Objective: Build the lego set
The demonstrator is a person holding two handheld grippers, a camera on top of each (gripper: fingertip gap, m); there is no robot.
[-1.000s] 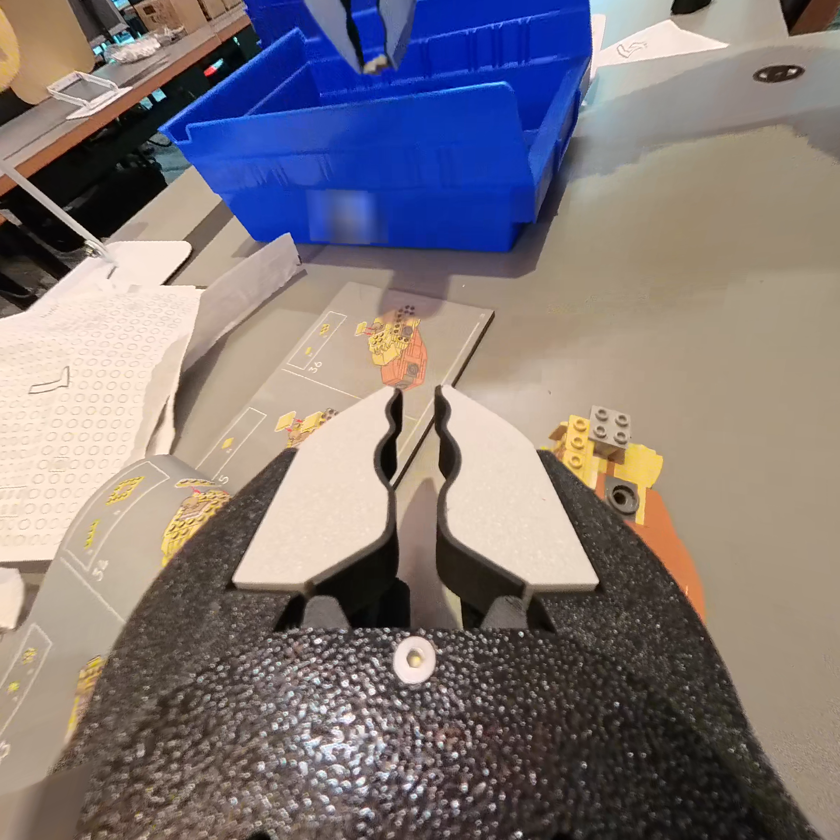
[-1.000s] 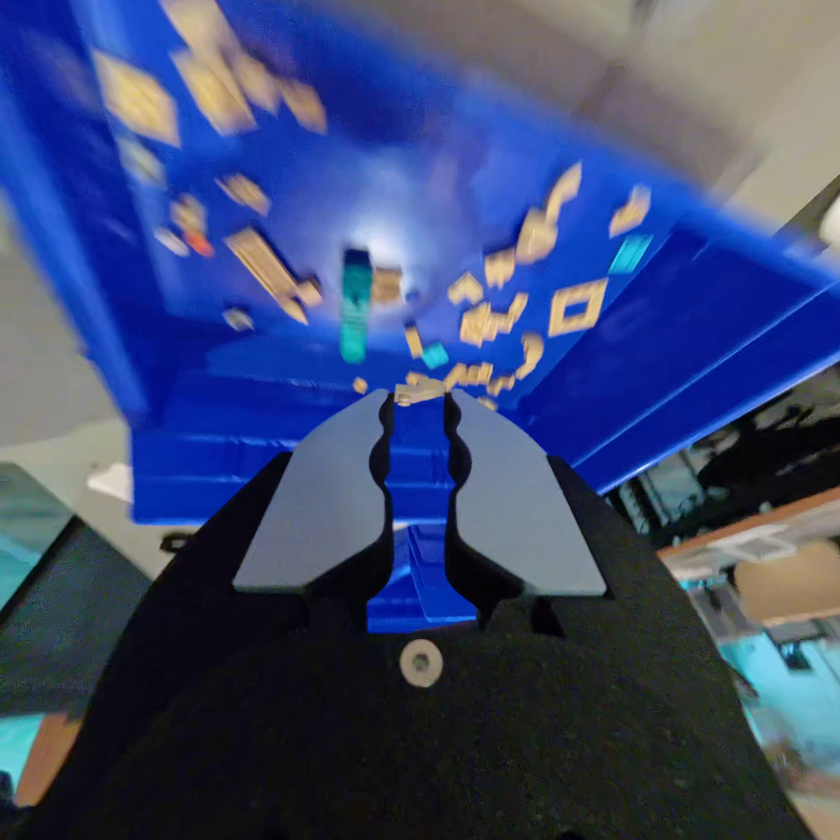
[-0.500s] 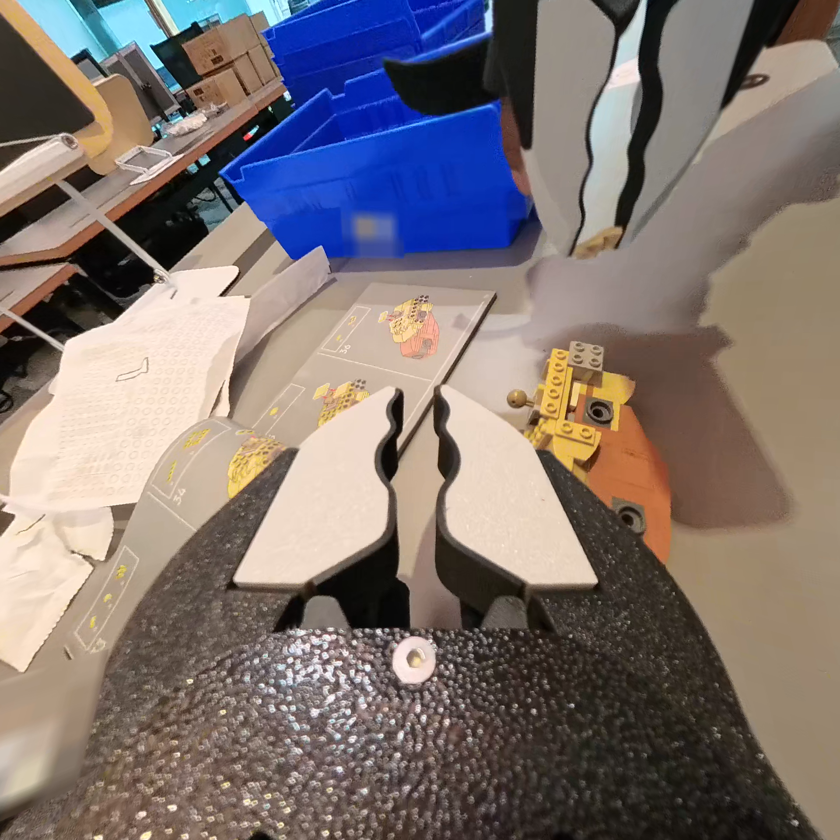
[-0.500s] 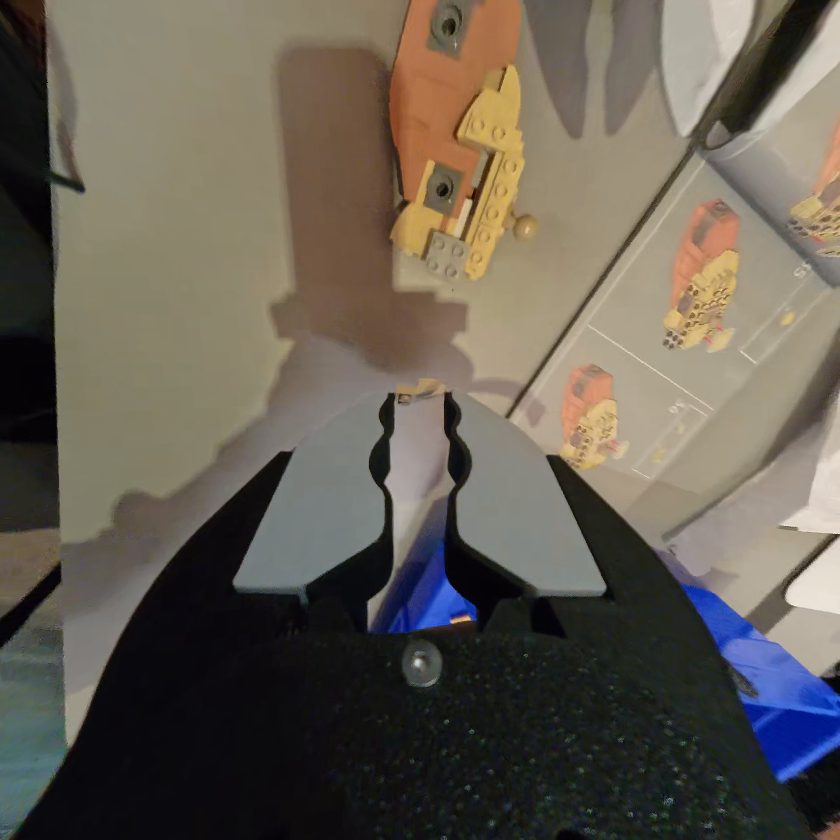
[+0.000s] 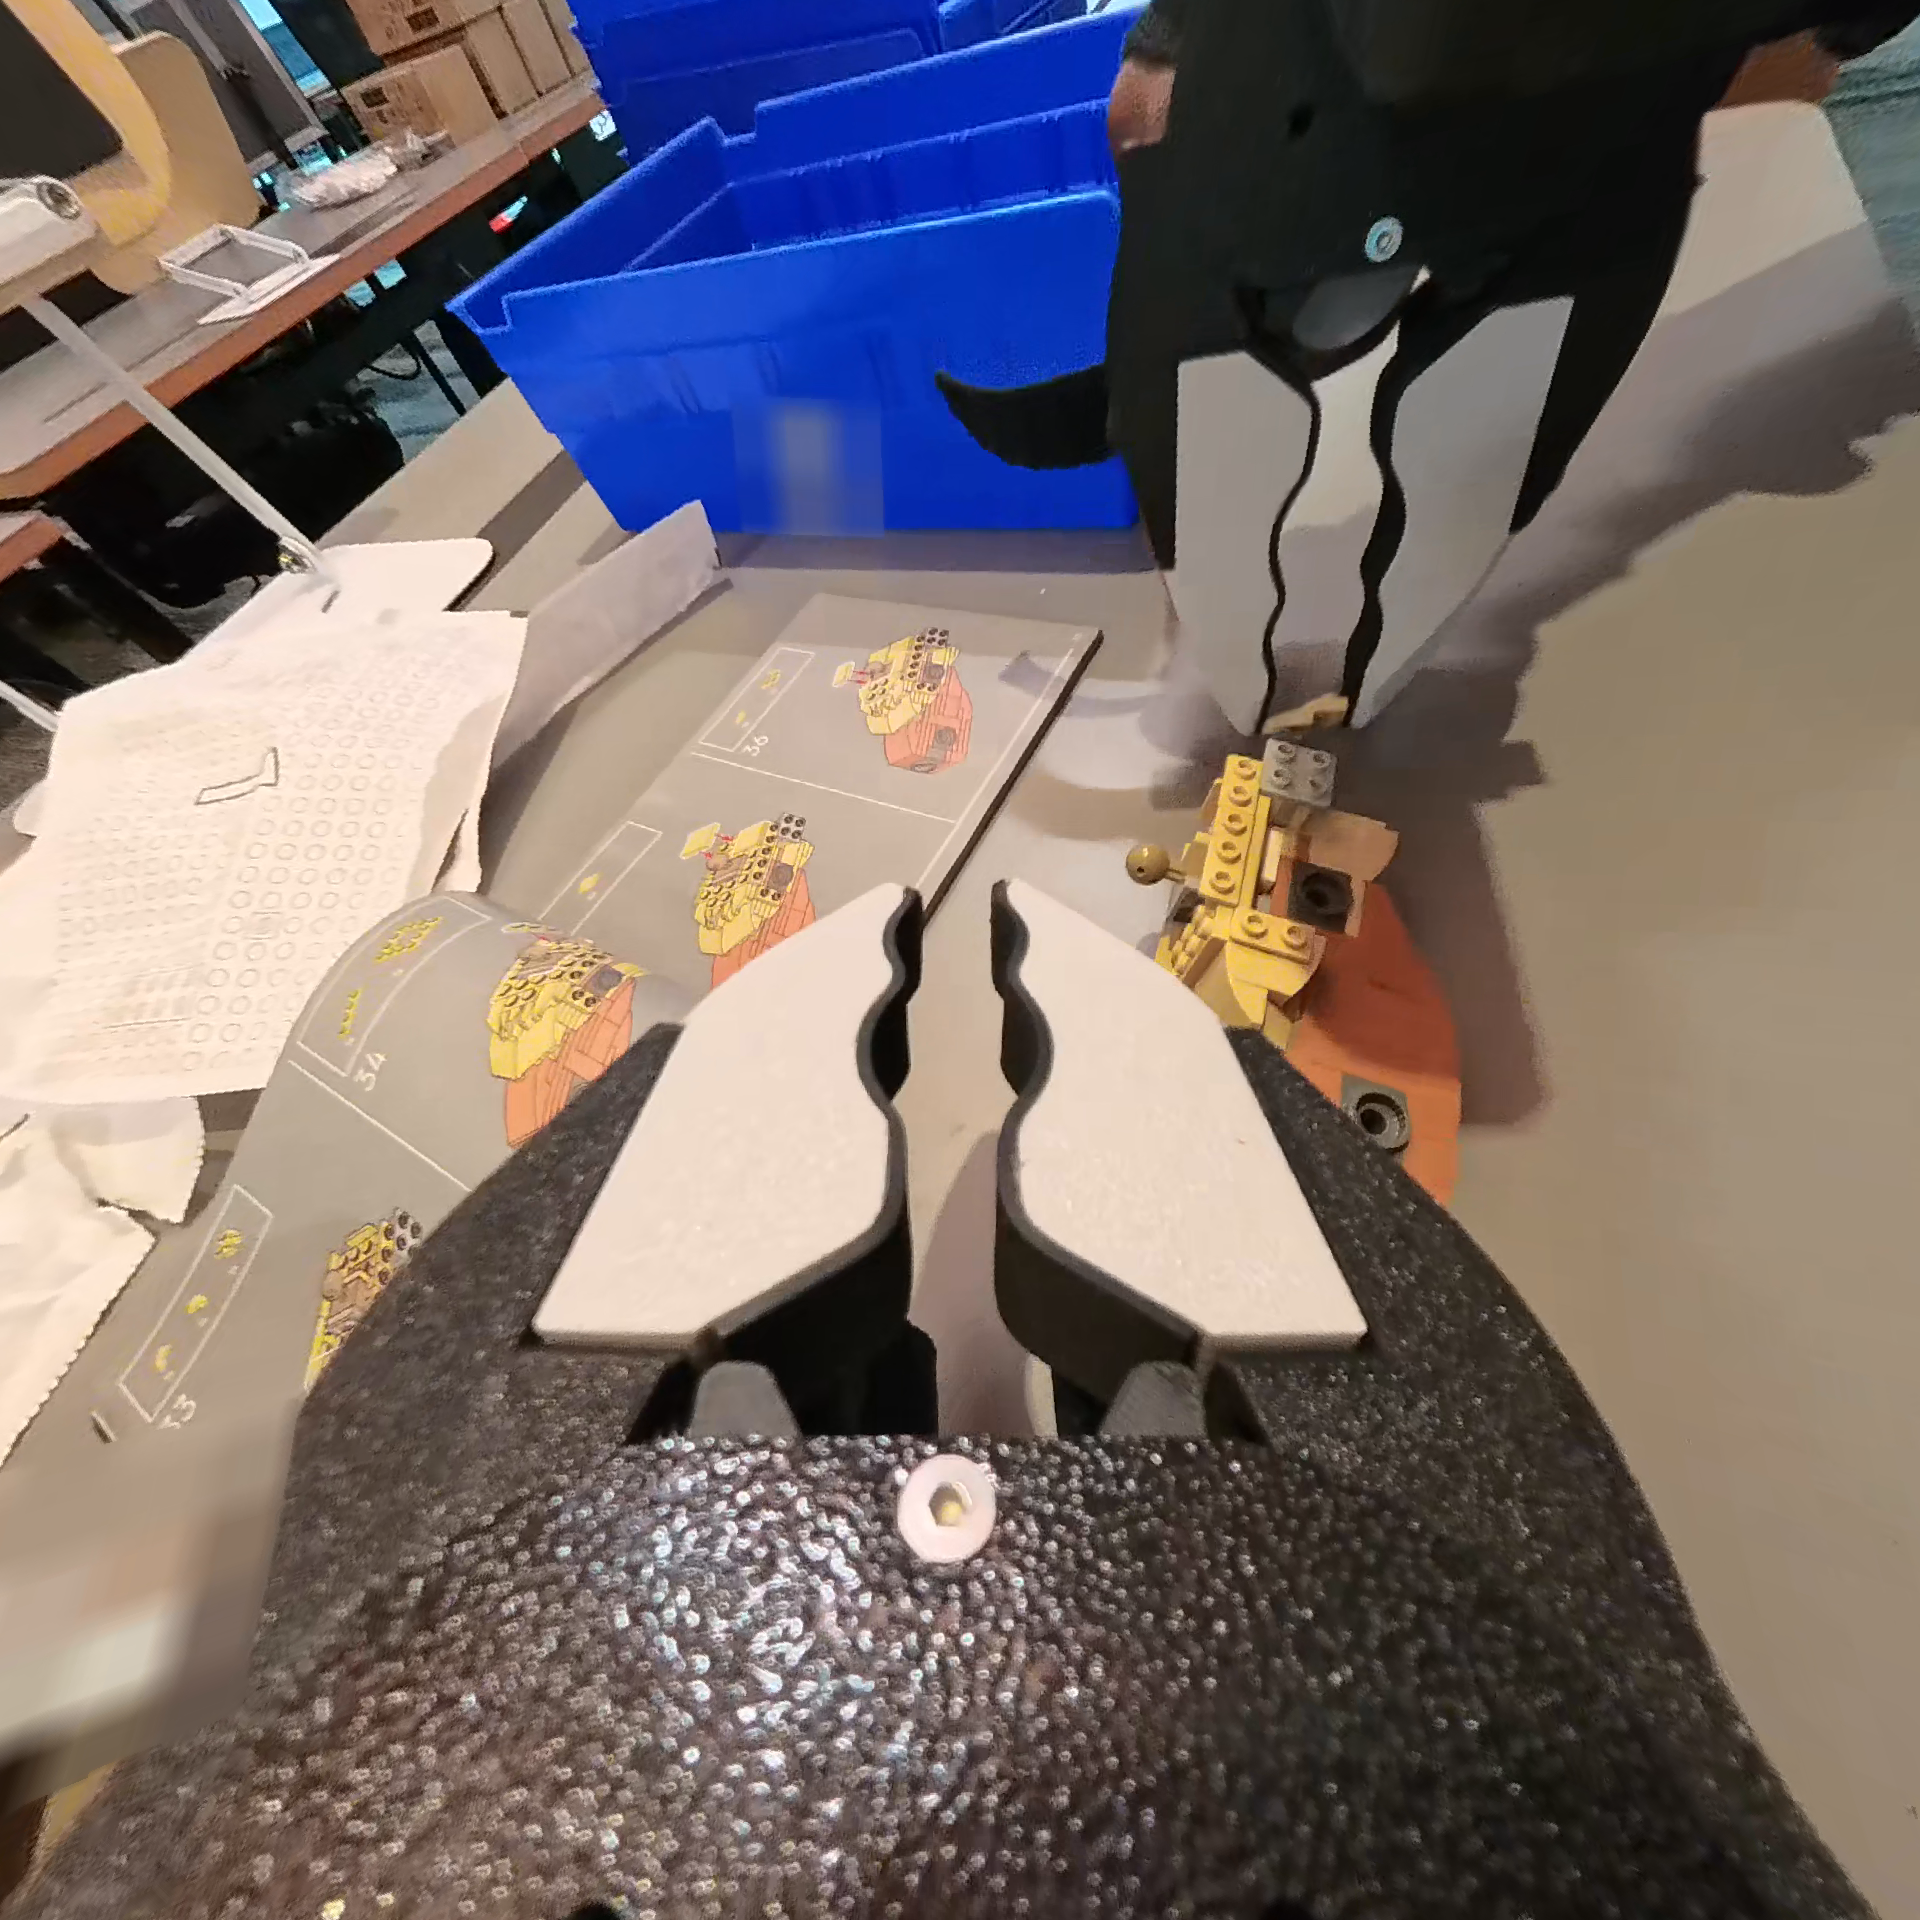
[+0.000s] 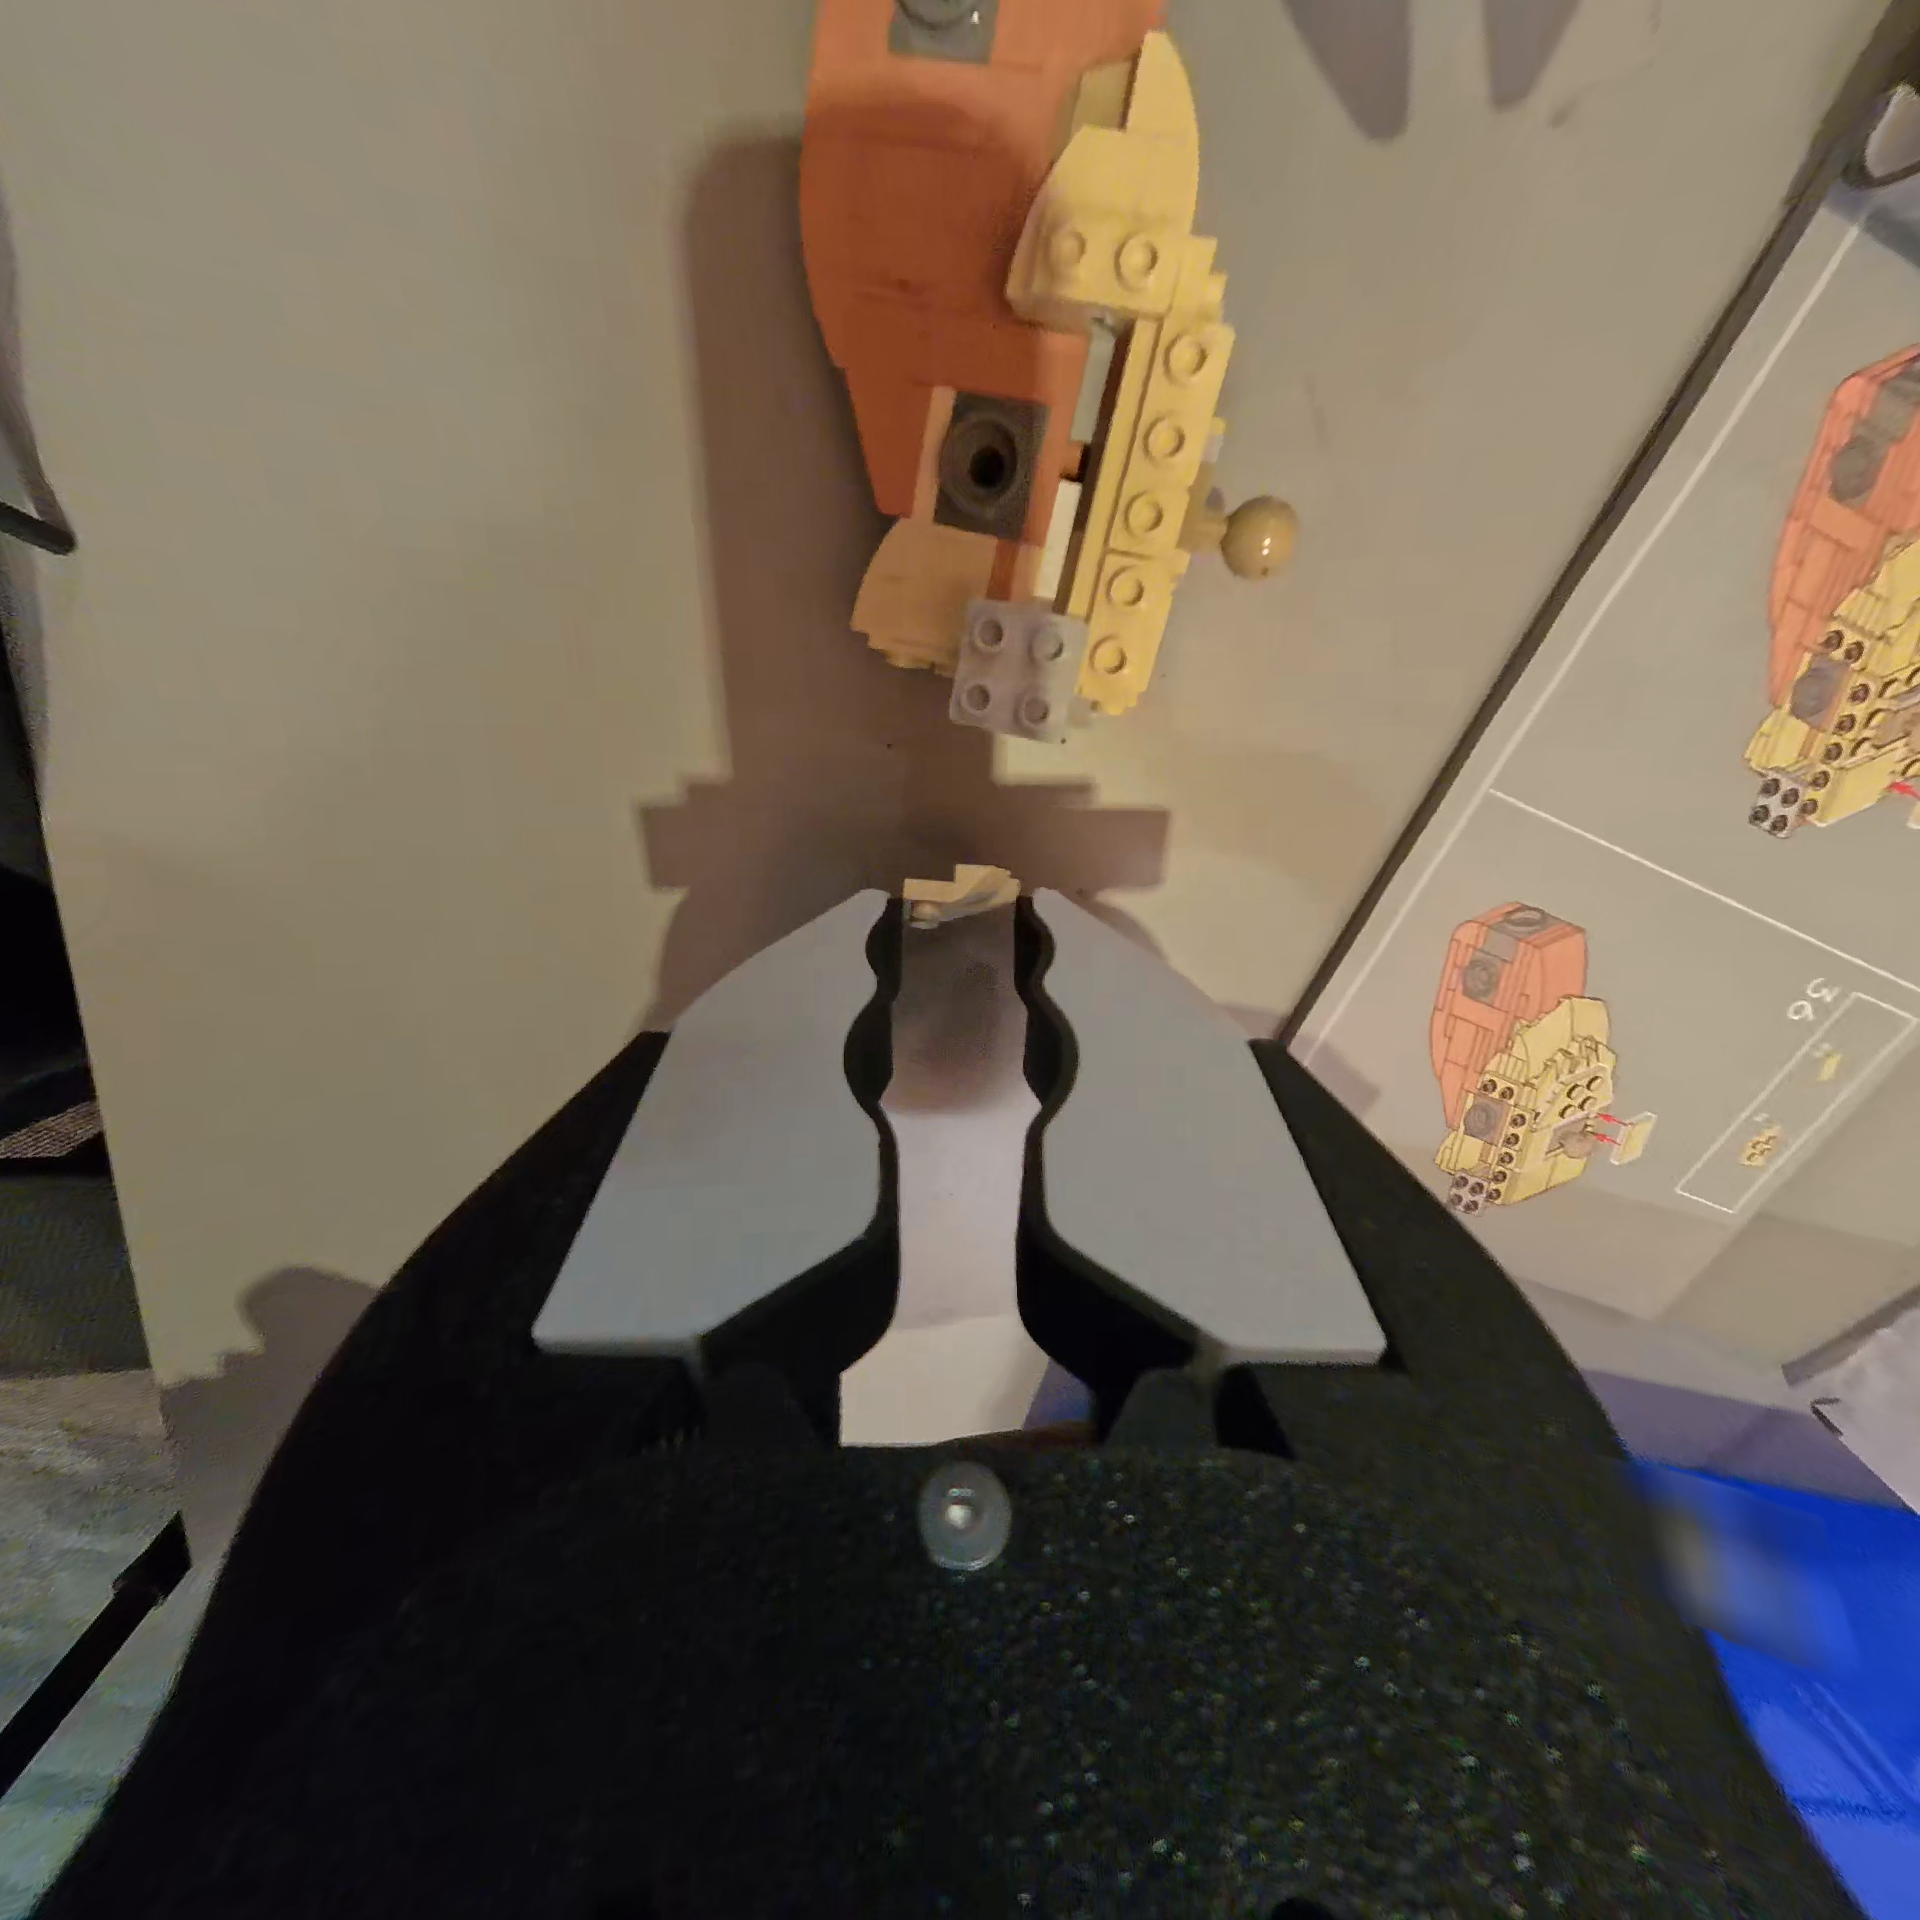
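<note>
A partly built lego model, orange hull with tan bricks and a grey 2x2 plate, lies on the grey table; it also shows in the right wrist view. My right gripper is shut on a small tan piece at its fingertips and points down just short of the model's grey plate. In the left wrist view the right gripper hangs just beyond the model with the tan piece. My left gripper is empty, jaws a narrow gap apart, left of the model.
The open instruction booklet lies left of the model; it shows at the right in the right wrist view. White paper sheets lie farther left. Blue bins stand at the back of the table. The left gripper's tips are roughly 12 cm from the right gripper's.
My right gripper has come from the blue bin with the tan piece and lowered close to the model. My left gripper has drawn back a little and stays beside the model.
</note>
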